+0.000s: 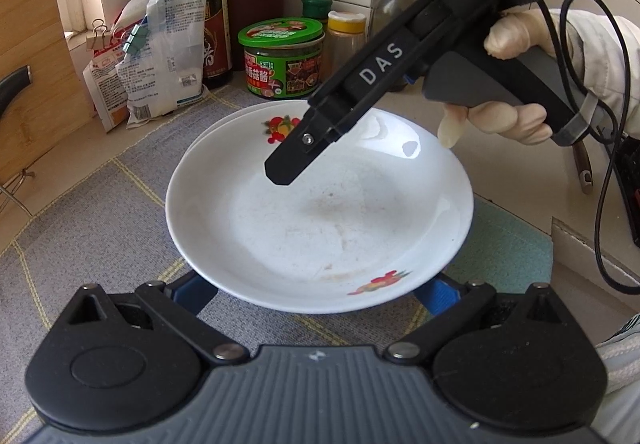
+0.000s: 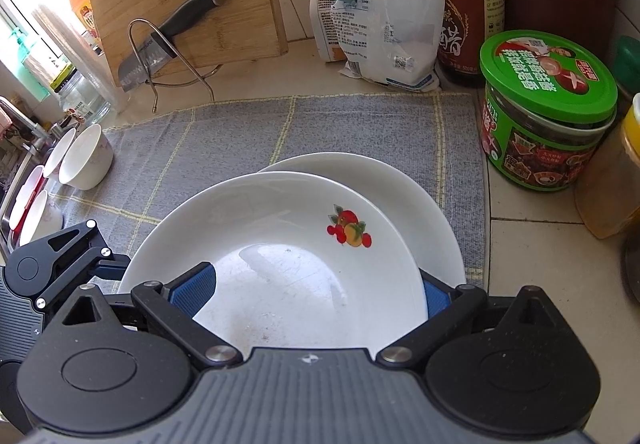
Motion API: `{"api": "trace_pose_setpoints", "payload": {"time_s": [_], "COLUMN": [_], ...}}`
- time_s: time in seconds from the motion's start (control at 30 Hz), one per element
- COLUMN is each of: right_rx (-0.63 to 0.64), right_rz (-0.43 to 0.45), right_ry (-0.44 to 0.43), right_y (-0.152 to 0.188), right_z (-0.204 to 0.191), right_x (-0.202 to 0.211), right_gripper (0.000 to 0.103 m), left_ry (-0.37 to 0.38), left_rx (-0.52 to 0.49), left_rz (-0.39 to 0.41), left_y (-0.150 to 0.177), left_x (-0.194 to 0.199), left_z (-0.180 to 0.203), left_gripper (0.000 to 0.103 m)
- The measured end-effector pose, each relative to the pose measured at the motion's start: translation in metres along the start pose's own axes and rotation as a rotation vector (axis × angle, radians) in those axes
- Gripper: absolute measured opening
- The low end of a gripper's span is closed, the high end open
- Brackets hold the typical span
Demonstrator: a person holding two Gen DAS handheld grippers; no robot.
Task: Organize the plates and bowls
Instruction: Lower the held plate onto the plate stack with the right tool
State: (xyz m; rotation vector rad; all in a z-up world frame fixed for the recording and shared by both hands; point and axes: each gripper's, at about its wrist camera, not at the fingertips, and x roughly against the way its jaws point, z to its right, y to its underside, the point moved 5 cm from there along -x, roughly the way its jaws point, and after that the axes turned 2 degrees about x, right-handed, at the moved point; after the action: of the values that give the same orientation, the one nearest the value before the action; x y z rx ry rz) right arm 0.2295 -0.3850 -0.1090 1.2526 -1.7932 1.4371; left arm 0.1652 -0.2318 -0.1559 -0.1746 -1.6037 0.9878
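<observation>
Here, from my left wrist, my left claw [image 1: 316,294] spreads wide around the near rim of the top plate [image 1: 320,212] on the mat [image 1: 100,228]. From my right wrist, my right claw [image 2: 314,294] straddles it, spread; a second plate [image 2: 400,184] lies beneath.

The top plate [image 1: 320,212] hides the left gripper's [image 1: 316,294] fingertips, so its grip cannot be told; it also covers most of the lower plate [image 2: 400,180], leaving a crescent behind it; the right gripper's [image 2: 320,294] far pad [image 2: 434,298] sits half behind the top plate's rim; left of that plate, the bowls [image 2: 84,158] run off the edge.
</observation>
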Motion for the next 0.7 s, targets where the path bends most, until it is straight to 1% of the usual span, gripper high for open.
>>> {"api": "trace_pose_setpoints", "payload": {"time_s": [0.7], "right_rx": [-0.009], "right_rz": [-0.018], "right_ry": [0.019], "right_y": [-0.0006], "right_z": [0.0048], "right_x": [-0.0042], "right_gripper": [0.103], "left_ry": [-0.004], "left_rx": [-0.004], "left_rz": [-0.018], "left_y": [-0.0010], "left_x": [-0.0066], "left_z": [-0.0037], "left_gripper": [0.102]}}
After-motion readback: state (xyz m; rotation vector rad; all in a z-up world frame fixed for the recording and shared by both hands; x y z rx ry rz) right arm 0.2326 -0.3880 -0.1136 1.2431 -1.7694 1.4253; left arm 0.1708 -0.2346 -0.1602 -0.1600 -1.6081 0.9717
